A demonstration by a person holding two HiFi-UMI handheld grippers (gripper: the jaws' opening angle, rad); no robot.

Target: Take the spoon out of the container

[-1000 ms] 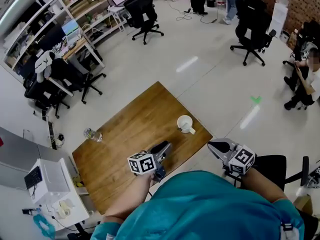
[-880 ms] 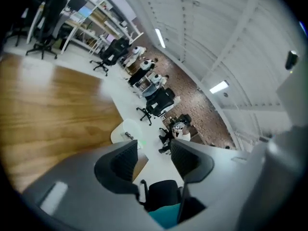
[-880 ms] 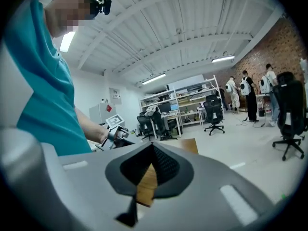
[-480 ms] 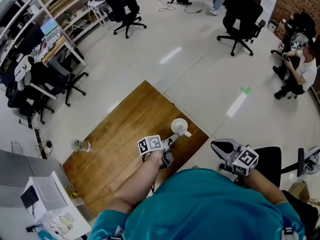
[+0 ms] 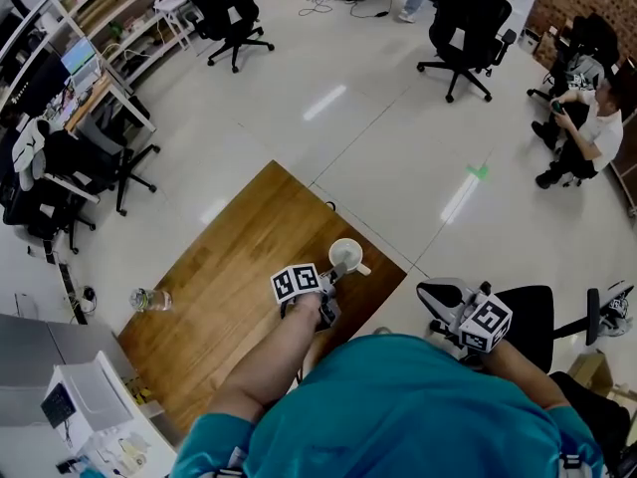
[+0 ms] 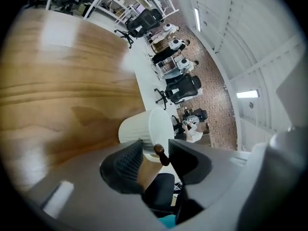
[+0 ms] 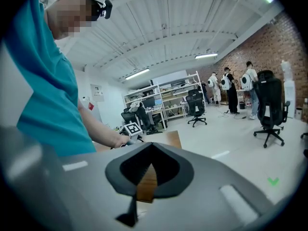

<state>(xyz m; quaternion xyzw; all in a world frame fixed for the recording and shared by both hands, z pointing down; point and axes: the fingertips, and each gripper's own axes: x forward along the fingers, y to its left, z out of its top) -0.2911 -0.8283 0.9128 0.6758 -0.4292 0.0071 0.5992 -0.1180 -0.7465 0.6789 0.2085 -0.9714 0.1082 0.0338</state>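
White against the brown wood, the container (image 6: 144,125) stands upright near the corner of the desk (image 5: 224,267) closest to the person. The spoon (image 6: 160,154) is in it, its dark handle end poking above the rim.

The left gripper (image 6: 155,150) has that handle between its fingers (image 6: 124,161), which have just been closing but do not pinch it yet. The handle sits nearer one finger. I'd centre it, close firmly, then draw it out along the handle's own lean, so the container isn't dragged or tipped.

That matters here, because the desk edge runs just beside the container, with bare floor past it. Towards the bottle (image 5: 149,300) the wood lies open, good room to bring the spoon down.

The right gripper (image 7: 151,150) hangs off the desk beside a chair (image 5: 532,312), fingers pressed together on nothing, free to steady the container.
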